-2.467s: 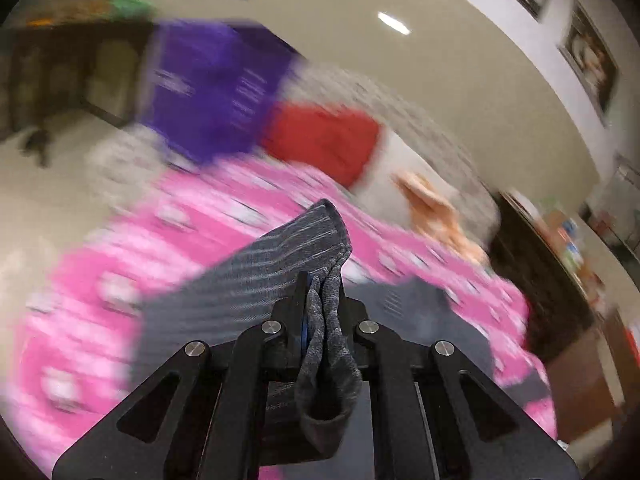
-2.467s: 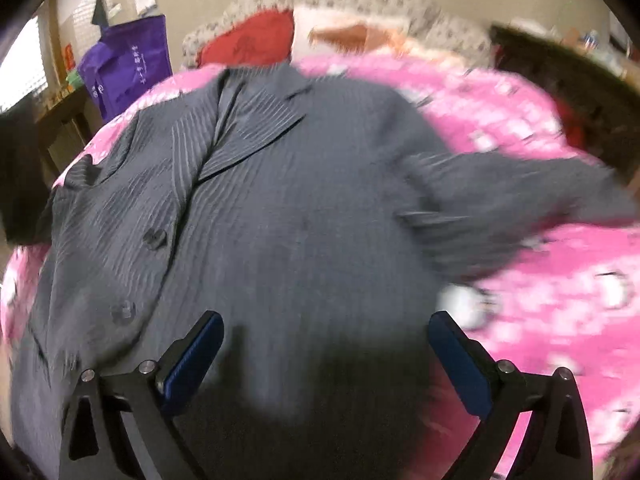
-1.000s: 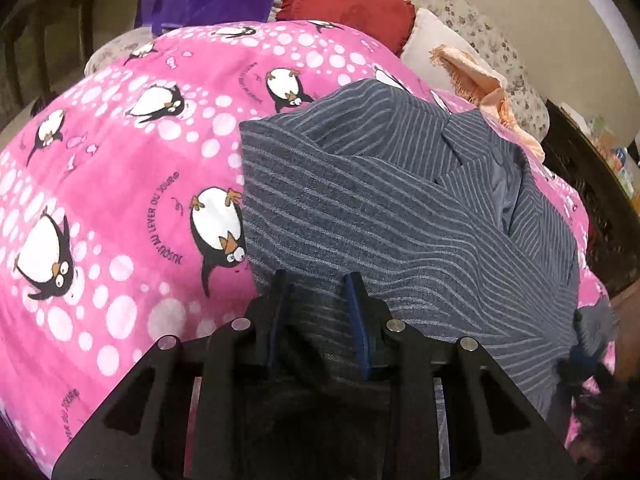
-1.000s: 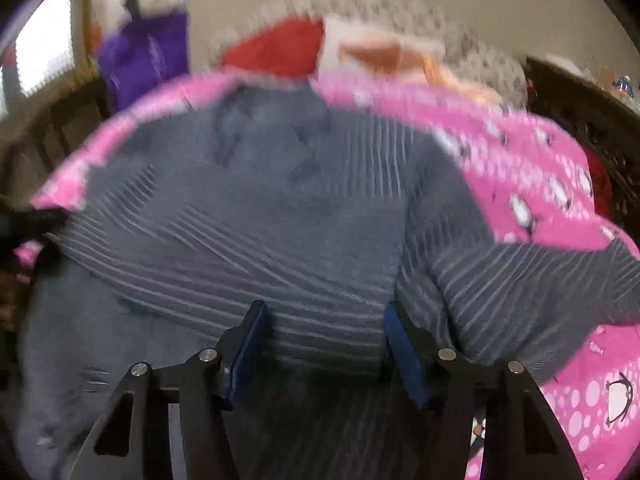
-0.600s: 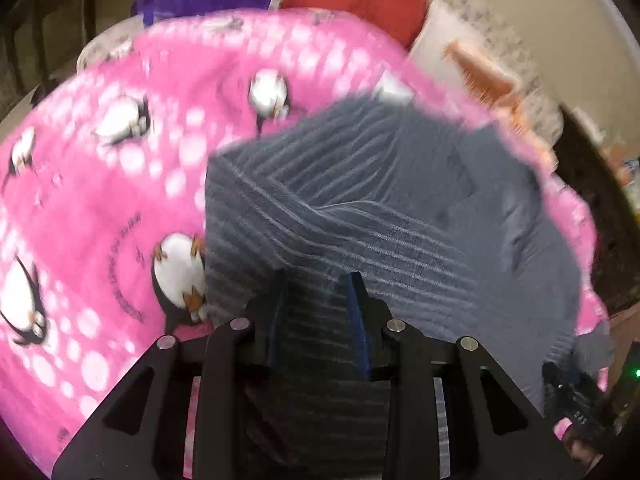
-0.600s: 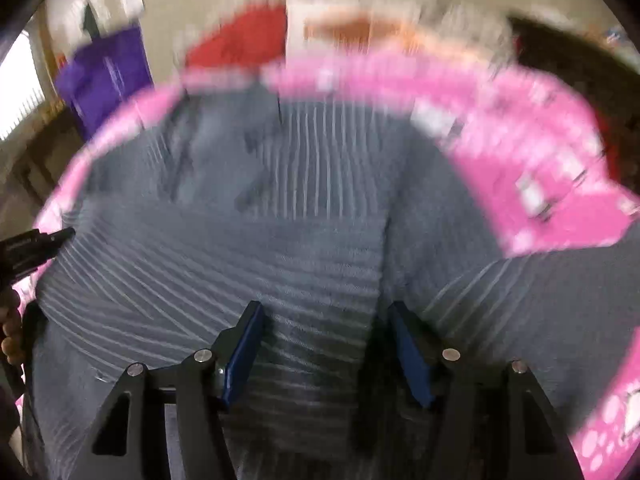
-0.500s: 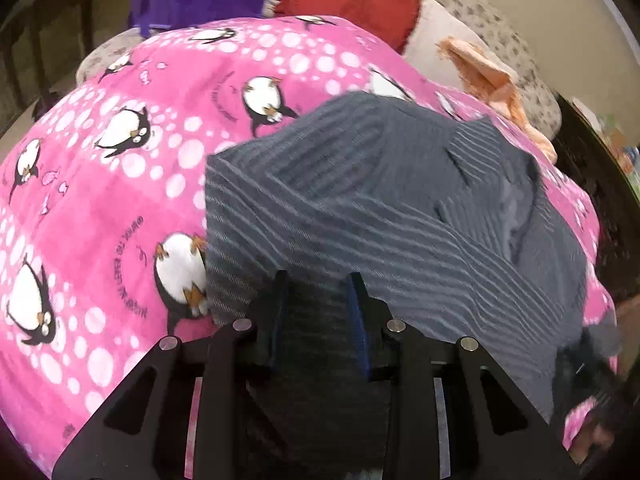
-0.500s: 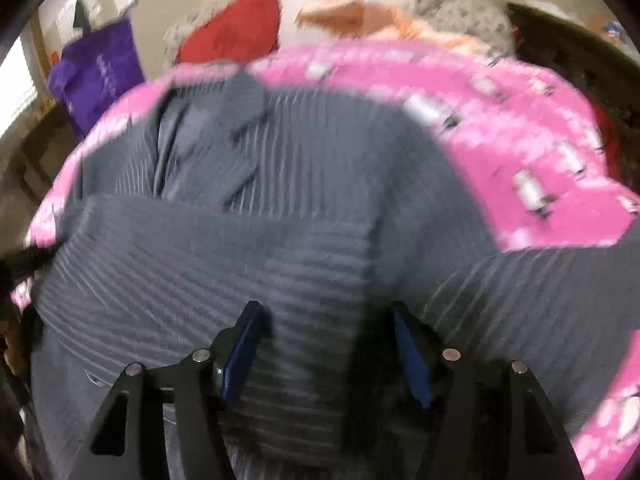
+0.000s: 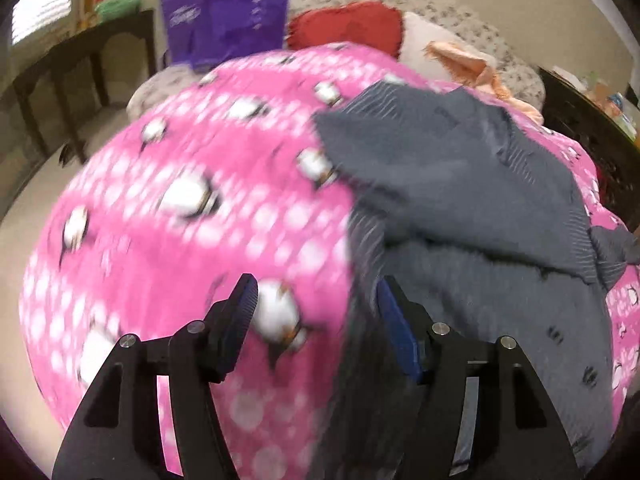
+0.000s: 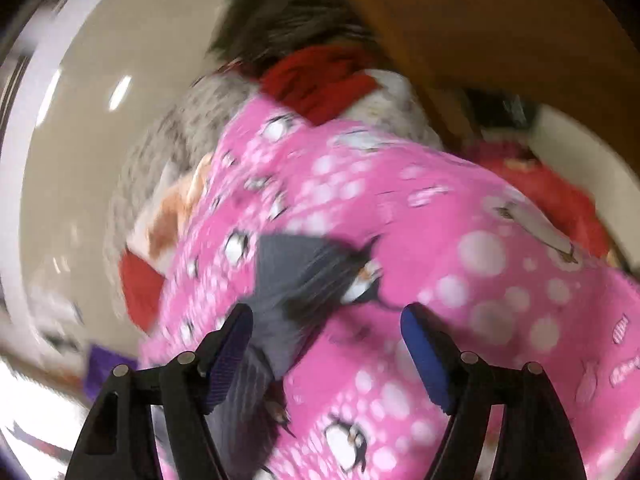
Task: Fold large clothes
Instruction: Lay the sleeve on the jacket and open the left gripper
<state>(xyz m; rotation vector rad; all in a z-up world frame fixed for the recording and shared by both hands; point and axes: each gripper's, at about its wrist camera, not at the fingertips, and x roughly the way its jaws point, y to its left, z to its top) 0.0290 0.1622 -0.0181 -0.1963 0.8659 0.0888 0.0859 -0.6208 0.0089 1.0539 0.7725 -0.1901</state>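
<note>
Both claws have just let go of the jacket [image 9: 460, 184], a grey pinstriped one, which now lies partly folded on the pink blanket [image 9: 180, 208] covering the bed. The left claw [image 9: 316, 308] is opening: its jaws stand apart over the jacket's left edge, cloth passing under the right jaw but nothing pinched between them. A second ago it was clamped on that fabric. The right claw [image 10: 326, 334] is opening too and has swung away and rolled over, so its view now shows mostly blanket, with one sleeve end [image 10: 304, 272] (blurred) lying ahead of its left jaw, not gripped. One fold looks laid; the sleeve off to the right seems the likely next piece to bring in.
</note>
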